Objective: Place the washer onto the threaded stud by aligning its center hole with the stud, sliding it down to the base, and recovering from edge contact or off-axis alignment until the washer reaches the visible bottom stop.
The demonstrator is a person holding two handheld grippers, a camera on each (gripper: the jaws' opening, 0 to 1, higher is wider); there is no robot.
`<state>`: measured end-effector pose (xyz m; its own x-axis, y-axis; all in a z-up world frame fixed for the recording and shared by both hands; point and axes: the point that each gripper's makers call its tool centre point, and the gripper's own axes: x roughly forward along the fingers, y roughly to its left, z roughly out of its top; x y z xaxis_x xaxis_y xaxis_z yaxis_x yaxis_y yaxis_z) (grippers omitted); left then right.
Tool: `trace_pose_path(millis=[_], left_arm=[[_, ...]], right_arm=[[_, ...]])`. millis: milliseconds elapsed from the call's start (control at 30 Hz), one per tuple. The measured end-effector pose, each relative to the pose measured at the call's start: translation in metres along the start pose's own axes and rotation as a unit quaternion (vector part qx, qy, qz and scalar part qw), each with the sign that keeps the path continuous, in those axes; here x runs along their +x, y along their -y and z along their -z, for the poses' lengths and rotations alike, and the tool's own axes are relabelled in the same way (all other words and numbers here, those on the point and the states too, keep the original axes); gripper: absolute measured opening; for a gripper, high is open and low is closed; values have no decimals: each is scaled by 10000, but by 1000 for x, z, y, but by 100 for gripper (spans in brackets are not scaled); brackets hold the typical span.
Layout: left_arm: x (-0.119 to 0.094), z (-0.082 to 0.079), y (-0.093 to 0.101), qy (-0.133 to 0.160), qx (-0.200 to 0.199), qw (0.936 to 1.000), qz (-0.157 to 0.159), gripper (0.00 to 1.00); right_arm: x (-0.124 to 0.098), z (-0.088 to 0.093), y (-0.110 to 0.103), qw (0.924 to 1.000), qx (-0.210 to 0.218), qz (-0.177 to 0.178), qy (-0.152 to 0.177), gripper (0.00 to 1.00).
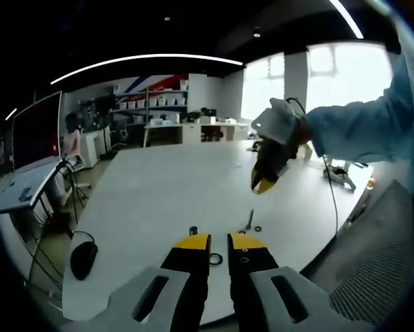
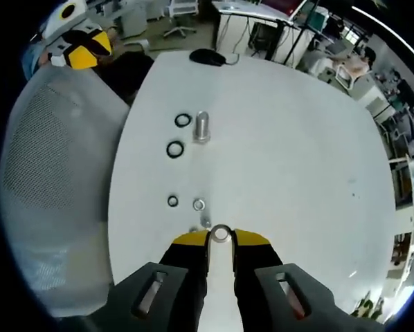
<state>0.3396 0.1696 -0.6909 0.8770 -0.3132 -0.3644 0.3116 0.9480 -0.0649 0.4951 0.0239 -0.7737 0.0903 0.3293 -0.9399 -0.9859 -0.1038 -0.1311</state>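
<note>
silver metal ring washer (image 2: 221, 233) sits pinched between the yellow tips of the right gripper (image 2: 221, 238) above the white table (image 2: 297, 152). the upright threaded steel stud (image 2: 202, 126) stands well ahead, between black rubber rings (image 2: 175, 149). the left gripper (image 1: 219, 242) hovers narrowly parted, holding nothing.

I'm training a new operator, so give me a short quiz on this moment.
1. True or false: the washer already sits on the threaded stud.
2. The right gripper holds: A) a screwdriver, B) the washer, C) a cable.
3. Fill in: in the right gripper view, ___ black rings lie on the table.
Key: 1 false; 2 B; 3 three.
</note>
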Motion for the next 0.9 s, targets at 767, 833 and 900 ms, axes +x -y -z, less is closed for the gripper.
trace_pose_path(millis=[767,833,900], left_arm=[[1,2,-1,-52,-30,10000,-32,7],[1,2,-1,-63,-33,10000,-34,7],[1,2,-1,-70,-33,10000,-36,7]], right_arm=[[32,7,-13,9992,-93,-336,-212,14],[35,8,-14,9990,-116,-358,-237,14],[37,8,-15,9989,-102,-401,-237,14]])
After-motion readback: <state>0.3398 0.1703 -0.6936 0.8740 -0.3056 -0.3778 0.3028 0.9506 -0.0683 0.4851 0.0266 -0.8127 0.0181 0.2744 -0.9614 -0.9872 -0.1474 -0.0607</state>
